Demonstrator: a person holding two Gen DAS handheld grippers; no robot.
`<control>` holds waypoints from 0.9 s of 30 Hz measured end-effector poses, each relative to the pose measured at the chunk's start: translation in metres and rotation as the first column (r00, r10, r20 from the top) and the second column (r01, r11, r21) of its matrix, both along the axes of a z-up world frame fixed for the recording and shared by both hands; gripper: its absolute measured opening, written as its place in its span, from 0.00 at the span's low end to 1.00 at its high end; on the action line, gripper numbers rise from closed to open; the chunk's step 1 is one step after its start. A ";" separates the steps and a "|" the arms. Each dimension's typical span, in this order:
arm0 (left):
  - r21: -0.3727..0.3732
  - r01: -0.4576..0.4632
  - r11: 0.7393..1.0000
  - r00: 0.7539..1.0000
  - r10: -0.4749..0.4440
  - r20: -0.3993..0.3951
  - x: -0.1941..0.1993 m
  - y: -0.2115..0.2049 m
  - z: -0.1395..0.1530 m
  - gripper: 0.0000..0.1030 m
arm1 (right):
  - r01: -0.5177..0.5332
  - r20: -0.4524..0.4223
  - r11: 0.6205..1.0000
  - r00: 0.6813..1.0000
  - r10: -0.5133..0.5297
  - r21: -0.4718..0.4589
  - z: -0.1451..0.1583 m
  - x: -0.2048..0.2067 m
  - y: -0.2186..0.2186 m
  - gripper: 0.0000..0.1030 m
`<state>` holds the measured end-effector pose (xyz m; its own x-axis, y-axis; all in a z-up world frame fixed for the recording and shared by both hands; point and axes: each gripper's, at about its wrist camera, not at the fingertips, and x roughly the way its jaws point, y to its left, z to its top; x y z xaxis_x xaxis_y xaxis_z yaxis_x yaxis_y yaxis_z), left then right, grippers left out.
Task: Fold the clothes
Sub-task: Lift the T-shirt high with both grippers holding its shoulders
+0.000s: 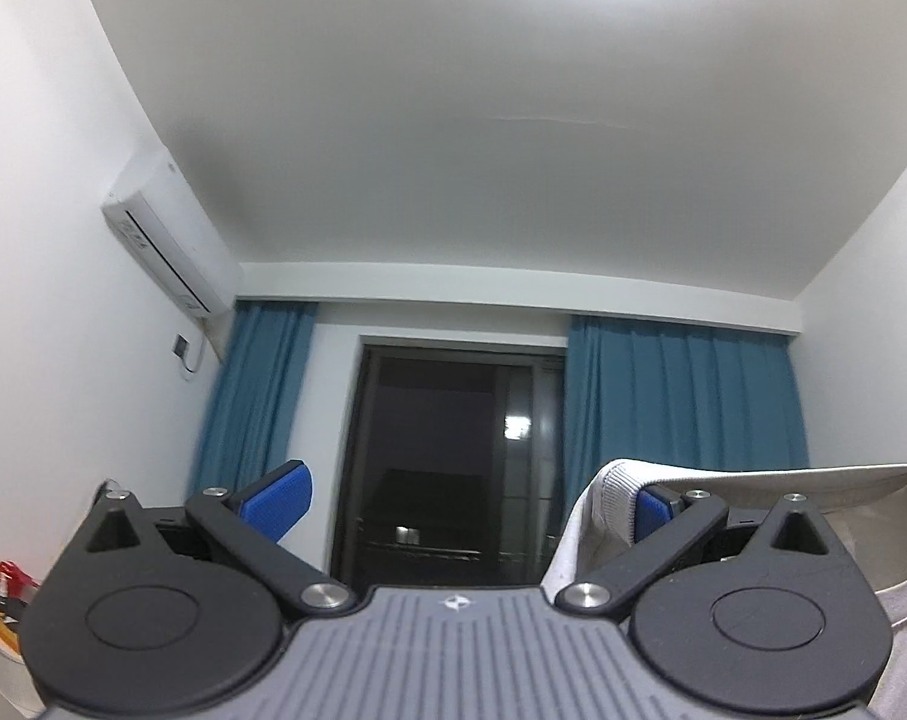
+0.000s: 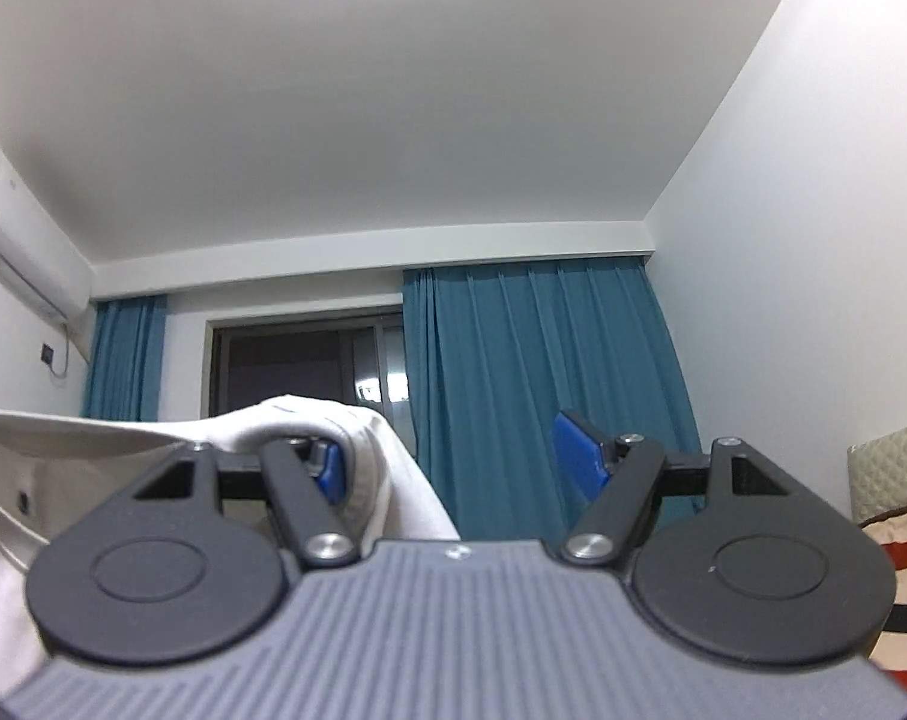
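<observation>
Left wrist view: we see the left gripper [image 1: 471,501] with jaws wide apart, nothing pinched; the white garment [image 1: 615,492] hangs draped over its right finger [image 1: 654,510]. Right wrist view: we see the same garment [image 2: 309,420] draped over the left finger of the right gripper [image 2: 462,468], jaws spread wide, blue curtain [image 2: 513,372] behind.

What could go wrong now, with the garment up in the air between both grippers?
1. Both grippers stand wide open; the garment is only draped over one finger of the left gripper and one finger of the right gripper, so it could slip off.
2. Both cameras face the ceiling and curtains, so the hanging cloth and landing spot are unseen; the fold may land crooked.
</observation>
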<state>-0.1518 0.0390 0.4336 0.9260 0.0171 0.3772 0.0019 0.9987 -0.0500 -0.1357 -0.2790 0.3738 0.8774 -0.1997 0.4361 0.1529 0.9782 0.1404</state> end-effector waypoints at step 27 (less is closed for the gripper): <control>0.095 0.074 0.993 0.595 0.033 -0.803 0.693 -0.074 -0.497 1.00 | 0.111 -0.763 0.992 0.645 -0.032 0.053 -0.377 0.606 -0.058 0.70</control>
